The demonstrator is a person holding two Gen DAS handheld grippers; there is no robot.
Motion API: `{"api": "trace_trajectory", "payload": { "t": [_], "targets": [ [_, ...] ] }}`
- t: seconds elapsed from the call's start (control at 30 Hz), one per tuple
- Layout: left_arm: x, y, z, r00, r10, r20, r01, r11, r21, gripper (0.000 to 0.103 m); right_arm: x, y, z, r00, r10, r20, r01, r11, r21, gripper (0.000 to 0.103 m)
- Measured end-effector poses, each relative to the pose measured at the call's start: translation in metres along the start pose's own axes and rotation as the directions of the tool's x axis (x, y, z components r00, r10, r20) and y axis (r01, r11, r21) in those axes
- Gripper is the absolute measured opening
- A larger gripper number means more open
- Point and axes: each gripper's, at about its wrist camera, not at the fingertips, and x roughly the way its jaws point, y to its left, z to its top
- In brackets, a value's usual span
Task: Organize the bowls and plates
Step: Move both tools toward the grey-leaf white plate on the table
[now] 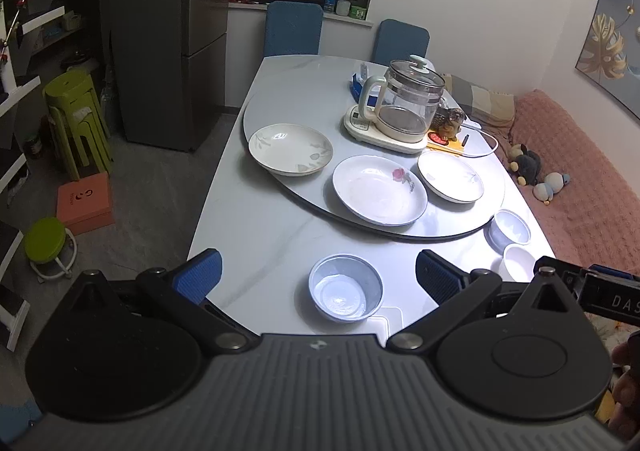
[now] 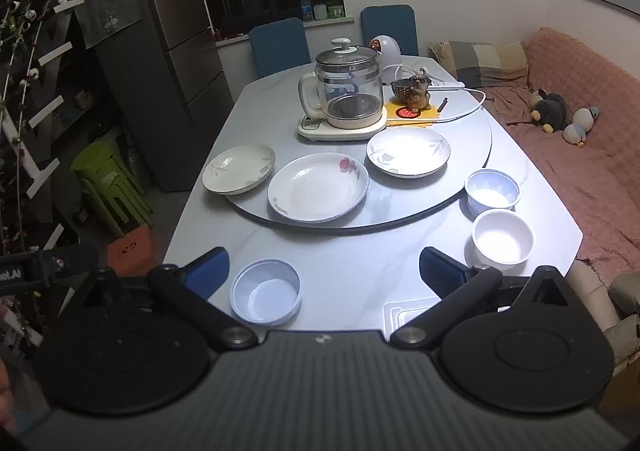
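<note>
Three plates lie on the grey turntable (image 1: 288, 95): a cream leaf plate (image 1: 290, 148) (image 2: 239, 168) on the left, a rose plate (image 1: 380, 189) (image 2: 318, 187) in the middle, and a white leaf plate (image 1: 450, 176) (image 2: 408, 151) on the right. A pale blue bowl (image 1: 345, 288) (image 2: 266, 291) sits near the table's front edge. Two more bowls stand at the right: a blue one (image 1: 511, 227) (image 2: 491, 190) and a white one (image 1: 518, 261) (image 2: 502, 237). My left gripper (image 1: 318, 277) is open above the near blue bowl. My right gripper (image 2: 324, 275) hangs open to the right of that bowl, holding nothing.
A glass kettle (image 1: 406, 103) (image 2: 347, 93) on its base, a dog figurine (image 2: 418, 91) and a cable sit at the turntable's back. Two blue chairs (image 1: 294, 29) stand behind the table. A pink sofa (image 2: 588, 155) runs along the right; green stools (image 1: 76, 119) and a fridge are on the left.
</note>
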Motion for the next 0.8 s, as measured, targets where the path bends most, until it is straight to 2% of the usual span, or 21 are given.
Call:
{"api": "trace_trajectory", "payload": {
  "t": [0.27,0.43,0.63,0.8],
  "targets": [
    [0.012,0.012,-0.001,1.0,0.005,-0.001,-0.005,0.999,-0.037,0.103,0.013,0.016,0.003,0.999,0.02,0.047,-0.019,0.999,-0.034,0.103],
    [0.029,0.018,0.011,1.0,0.027,-0.003,-0.027,0.998,-0.059,0.103,0.039,0.019,0.01,0.997,0.069,-0.03,-0.07,0.997,-0.03,0.103],
    [0.063,0.022,0.028,0.999,0.053,-0.012,-0.054,0.996,-0.075,0.103,0.062,0.024,0.022,0.995,0.095,-0.035,-0.097,0.993,-0.066,0.103],
    [0.096,0.028,0.052,0.997,0.072,-0.015,-0.073,0.992,-0.099,0.103,0.095,0.028,0.046,0.99,0.127,-0.064,-0.132,0.988,-0.077,0.103]
  ]
}}
